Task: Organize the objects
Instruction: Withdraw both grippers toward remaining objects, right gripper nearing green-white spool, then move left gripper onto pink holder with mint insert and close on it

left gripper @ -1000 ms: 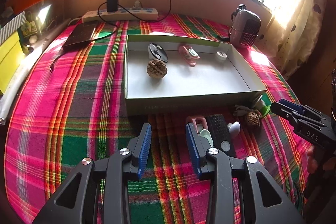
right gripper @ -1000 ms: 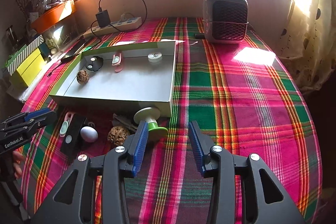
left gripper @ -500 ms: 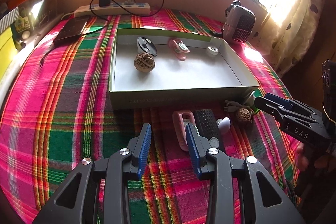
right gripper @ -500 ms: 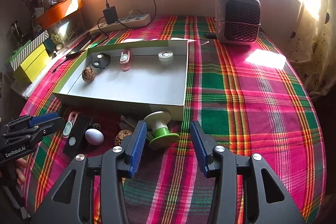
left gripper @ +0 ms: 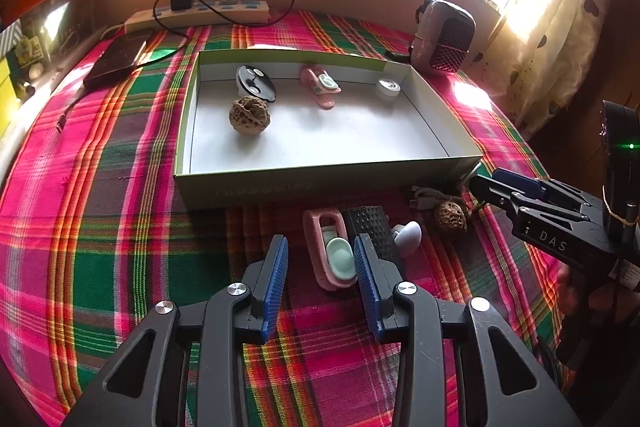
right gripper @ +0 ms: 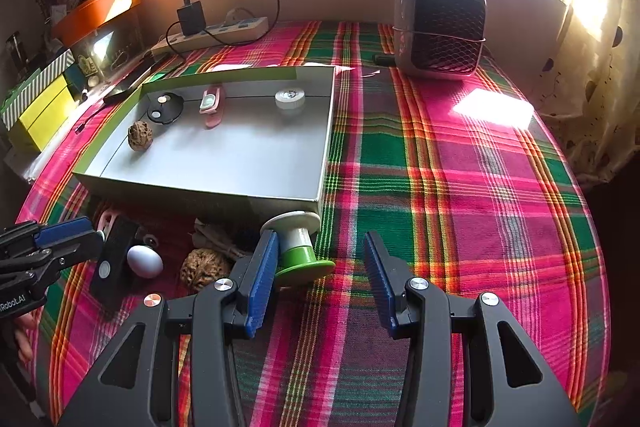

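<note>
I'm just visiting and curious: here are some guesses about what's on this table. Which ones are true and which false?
1. A walnut lies inside the box. True.
2. The box holds six things. False: four show, the walnut, a black disc, a pink clip and a white cap.
3. The left gripper grips the black remote. False: its jaws are open, holding nothing.
4. A white egg-shaped thing lies on the cloth outside the box. True.
5. The green-and-white spool sits in the box. False: it stands outside, by the corner.
</note>
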`<state>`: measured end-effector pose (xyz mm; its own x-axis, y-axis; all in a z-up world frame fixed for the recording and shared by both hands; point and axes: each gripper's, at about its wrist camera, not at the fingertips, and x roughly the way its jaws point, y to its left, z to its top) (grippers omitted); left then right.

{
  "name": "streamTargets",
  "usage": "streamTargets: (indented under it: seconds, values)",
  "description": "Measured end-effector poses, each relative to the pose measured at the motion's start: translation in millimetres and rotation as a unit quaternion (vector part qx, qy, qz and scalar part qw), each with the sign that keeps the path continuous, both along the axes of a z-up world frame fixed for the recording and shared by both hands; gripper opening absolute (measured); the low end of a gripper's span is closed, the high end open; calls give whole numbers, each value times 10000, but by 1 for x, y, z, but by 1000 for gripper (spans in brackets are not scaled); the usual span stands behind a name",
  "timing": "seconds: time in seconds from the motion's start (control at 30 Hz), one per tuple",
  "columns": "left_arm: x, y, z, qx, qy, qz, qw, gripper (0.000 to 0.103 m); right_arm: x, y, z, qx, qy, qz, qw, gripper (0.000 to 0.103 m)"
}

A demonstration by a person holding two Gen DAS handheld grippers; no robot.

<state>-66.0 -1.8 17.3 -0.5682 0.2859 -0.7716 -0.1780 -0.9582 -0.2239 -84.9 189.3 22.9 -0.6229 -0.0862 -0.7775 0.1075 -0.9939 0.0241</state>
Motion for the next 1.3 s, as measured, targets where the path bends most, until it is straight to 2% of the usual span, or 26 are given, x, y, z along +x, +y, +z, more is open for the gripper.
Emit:
streamTargets:
  seconds: [0.13, 0.53, 0.73, 0.8, 0.83, 0.87, 1.3]
  values:
    - [-2, 0, 0, -56, -7, 55, 10000, 33, -1, -1, -3, 266, -44, -118, 9996, 45]
    - [-2, -2, 1, -208, -21, 72, 9998, 36, -2, 6, -9, 177, -130, -153, 9996, 45]
    - [0, 1, 2, -442, 29, 8, 9990, 36, -3, 3, -10, 188, -94, -111, 9997, 45]
    - [1, 0, 2, -450, 28, 11, 9990, 36, -3, 3, -10, 182, -75, -64, 9998, 41]
    - [1, 0, 3, -460, 27, 11, 9989, 36, -3, 3, -10, 186, -79, -50, 9998, 34]
    - [1, 1, 2, -471, 23, 9, 9989, 36, -2, 3, -11, 197, -74, -49, 9998, 33]
    - [1, 11, 2, -631, 26, -94, 9980, 36, 6, 9, -8, 117, 10, -93, 9999, 32]
